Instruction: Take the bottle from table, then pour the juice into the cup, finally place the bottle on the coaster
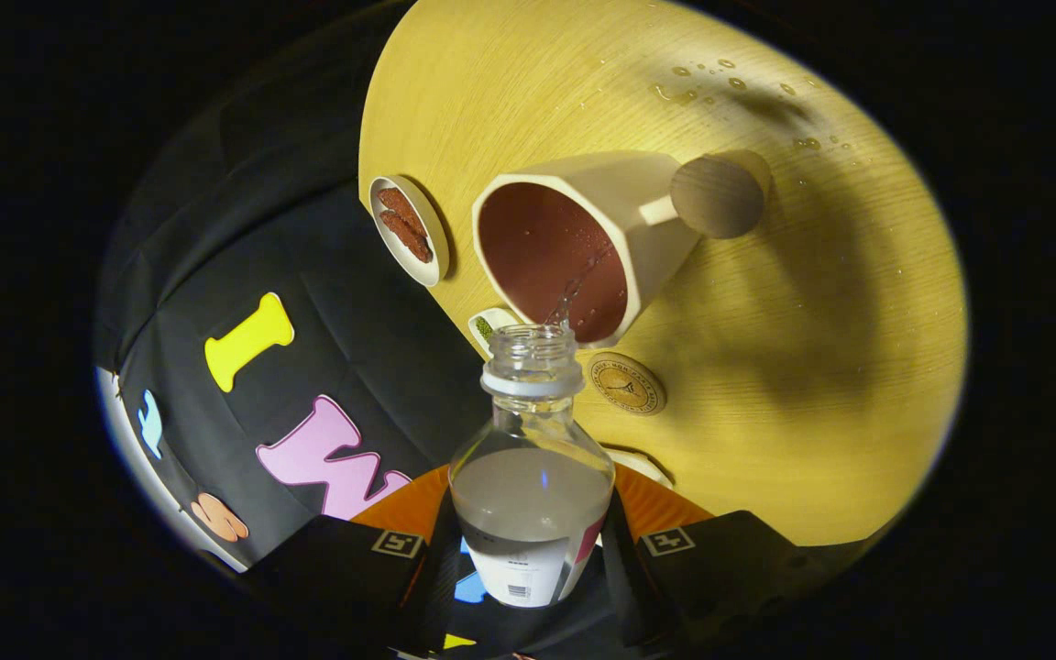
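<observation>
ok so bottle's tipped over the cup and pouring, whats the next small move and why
Probably hold the tilt a moment longer. The gripper is shut on the bottle, whose open mouth sits just over the cup rim, and a thin stream is landing inside. Liquid remains in the bottle, and drops on the table suggest shifting now may spill. The coaster waits beside the cup.

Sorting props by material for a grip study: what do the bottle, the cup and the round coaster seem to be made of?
Bottle, held between the gripper jaws: clear, glossy plastic, since the liquid shows through it. Cup: probably ceramic, matte cream outside, brown inside, with a ball handle that looks wooden. Coaster: likely wood or cork, a tan disc with a printed mark.
</observation>
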The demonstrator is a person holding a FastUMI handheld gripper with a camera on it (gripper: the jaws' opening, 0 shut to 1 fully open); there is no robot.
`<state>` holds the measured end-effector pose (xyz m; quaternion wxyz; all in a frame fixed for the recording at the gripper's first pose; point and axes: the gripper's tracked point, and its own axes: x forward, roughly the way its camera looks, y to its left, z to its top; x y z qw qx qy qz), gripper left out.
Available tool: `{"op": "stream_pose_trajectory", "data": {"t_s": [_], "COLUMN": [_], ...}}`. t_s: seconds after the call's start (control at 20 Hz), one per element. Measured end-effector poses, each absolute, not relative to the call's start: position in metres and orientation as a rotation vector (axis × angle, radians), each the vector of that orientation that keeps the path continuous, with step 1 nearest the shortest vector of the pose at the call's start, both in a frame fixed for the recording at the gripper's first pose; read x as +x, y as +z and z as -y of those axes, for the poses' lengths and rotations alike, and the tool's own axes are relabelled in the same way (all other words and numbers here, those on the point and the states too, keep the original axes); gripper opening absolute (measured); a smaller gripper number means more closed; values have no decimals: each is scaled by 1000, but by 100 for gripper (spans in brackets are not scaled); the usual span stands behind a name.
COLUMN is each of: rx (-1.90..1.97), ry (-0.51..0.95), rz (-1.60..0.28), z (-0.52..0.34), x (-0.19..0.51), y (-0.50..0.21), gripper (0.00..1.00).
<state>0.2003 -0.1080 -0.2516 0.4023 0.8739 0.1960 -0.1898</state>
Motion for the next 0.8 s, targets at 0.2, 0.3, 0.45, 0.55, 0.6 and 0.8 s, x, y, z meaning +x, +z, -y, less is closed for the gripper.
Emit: {"op": "stream_pose_trajectory", "data": {"t_s": [0.2, 0.3, 0.45, 0.55, 0.6, 0.8], "rx": [2269, 2282, 2315, 2344, 2359, 2435], "ry": [-480, -479, -482, -493, -499, -512], "rz": [-485, -495, -513, -507, -502, -474], "z": [106, 106, 106, 108, 109, 116], "x": [203, 203, 204, 204, 204, 202], "y": [-248, -247, -246, -244, -244, -240], "gripper": [71, 71, 71, 71, 71, 71]}}
